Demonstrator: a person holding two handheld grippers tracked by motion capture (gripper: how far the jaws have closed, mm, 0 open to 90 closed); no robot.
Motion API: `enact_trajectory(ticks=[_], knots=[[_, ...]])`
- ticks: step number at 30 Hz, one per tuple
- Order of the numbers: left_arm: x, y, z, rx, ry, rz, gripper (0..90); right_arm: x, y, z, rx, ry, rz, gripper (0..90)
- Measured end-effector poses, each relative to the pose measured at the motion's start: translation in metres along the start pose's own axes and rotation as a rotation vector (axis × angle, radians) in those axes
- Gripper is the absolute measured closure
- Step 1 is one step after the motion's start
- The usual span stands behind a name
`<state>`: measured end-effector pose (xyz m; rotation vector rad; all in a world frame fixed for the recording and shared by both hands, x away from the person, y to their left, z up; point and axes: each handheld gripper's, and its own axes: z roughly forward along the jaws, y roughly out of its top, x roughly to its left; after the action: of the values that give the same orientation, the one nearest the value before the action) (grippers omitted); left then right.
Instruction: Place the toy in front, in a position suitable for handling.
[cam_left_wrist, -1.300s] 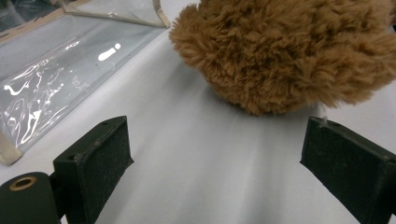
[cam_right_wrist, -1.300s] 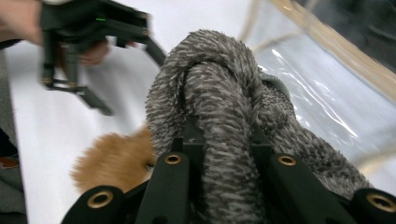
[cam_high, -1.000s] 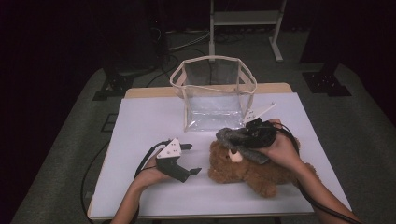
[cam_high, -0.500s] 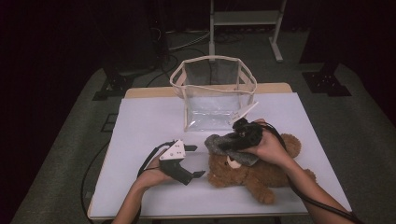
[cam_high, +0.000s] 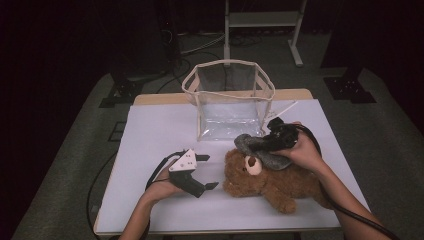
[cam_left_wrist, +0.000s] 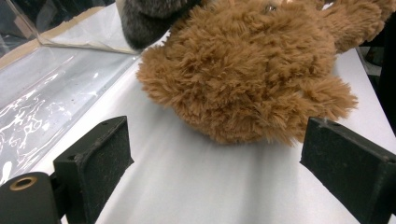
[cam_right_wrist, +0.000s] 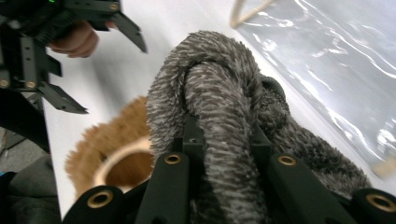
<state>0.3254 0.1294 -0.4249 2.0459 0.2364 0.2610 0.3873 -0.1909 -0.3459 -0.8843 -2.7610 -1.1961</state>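
Grey plush fabric (cam_high: 260, 149) sits pinched between the right gripper's (cam_high: 262, 143) jaws, held just above the brown teddy bear (cam_high: 272, 179) lying on the white table (cam_high: 150, 130). Just beside the bear's head, the left gripper (cam_high: 206, 171) rests with its jaws spread apart. Behind stands a clear bag (cam_high: 230, 102).

One brown teddy bear (cam_high: 272, 181). One grey plush toy (cam_high: 260, 150). One clear bag with cream trim (cam_high: 227, 100). Two handheld grippers: left gripper (cam_high: 205, 171), right gripper (cam_high: 255, 145). One white-covered table (cam_high: 150, 135). One metal stand (cam_high: 262, 20) behind.
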Motion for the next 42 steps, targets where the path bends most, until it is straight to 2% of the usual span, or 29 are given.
enact_trajectory(ticks=[1,5,8,9,10,11,15,17,19,23,25,29,32,36,38,39,42], knots=[[0.000,0.000,0.001,0.000,-0.001,0.004,7.7,-0.004,-0.003,-0.002,0.006,-0.015,0.009,75.5],[-0.001,0.001,0.001,-0.002,-0.003,0.006,7.7,-0.007,-0.006,0.001,0.024,-0.016,0.014,75.5],[-0.003,0.004,0.000,-0.014,-0.010,0.007,7.7,-0.002,-0.005,0.009,0.039,0.001,0.000,75.6],[-0.004,0.007,-0.001,-0.020,-0.016,0.015,7.7,0.004,-0.003,0.012,0.045,0.036,-0.015,75.7],[-0.004,0.007,-0.001,-0.020,-0.016,0.015,7.7,0.004,-0.003,0.012,0.045,0.036,-0.015,75.7],[-0.005,0.008,0.000,-0.024,-0.018,0.021,7.7,0.011,-0.001,0.013,0.054,0.065,-0.034,75.7],[-0.007,0.009,0.002,-0.016,-0.024,0.026,7.7,0.018,0.007,0.020,0.072,0.068,-0.064,75.7],[-0.008,0.009,0.002,-0.013,-0.025,0.031,7.7,0.018,0.010,0.024,0.076,0.072,-0.059,75.7],[-0.008,0.010,0.002,-0.021,-0.027,0.034,7.7,0.017,0.016,0.038,0.084,0.096,-0.044,75.7],[-0.007,0.008,0.002,-0.014,-0.026,0.031,7.7,0.017,0.019,0.047,0.085,0.111,-0.049,75.7],[-0.007,0.008,0.002,-0.014,-0.025,0.024,7.7,0.016,0.019,0.046,0.088,0.111,-0.047,75.7],[-0.006,0.008,-0.001,-0.012,-0.020,0.025,7.7,0.010,0.014,0.031,0.071,0.093,-0.042,75.7],[-0.007,0.008,0.000,-0.011,-0.022,0.023,7.7,0.004,0.005,0.015,0.073,0.060,-0.030,75.5],[-0.007,0.007,0.003,0.001,-0.029,0.026,7.7,0.000,-0.006,0.002,0.071,0.046,-0.014,75.5],[-0.007,0.007,0.004,0.000,-0.030,0.023,7.7,0.001,-0.009,0.003,0.064,0.055,-0.016,75.5],[-0.007,0.007,0.005,0.001,-0.030,0.022,7.7,0.005,-0.008,0.007,0.058,0.062,-0.038,75.5],[-0.008,0.006,0.006,0.006,-0.034,0.024,7.7,0.010,-0.003,0.013,0.052,0.079,-0.052,75.5]])
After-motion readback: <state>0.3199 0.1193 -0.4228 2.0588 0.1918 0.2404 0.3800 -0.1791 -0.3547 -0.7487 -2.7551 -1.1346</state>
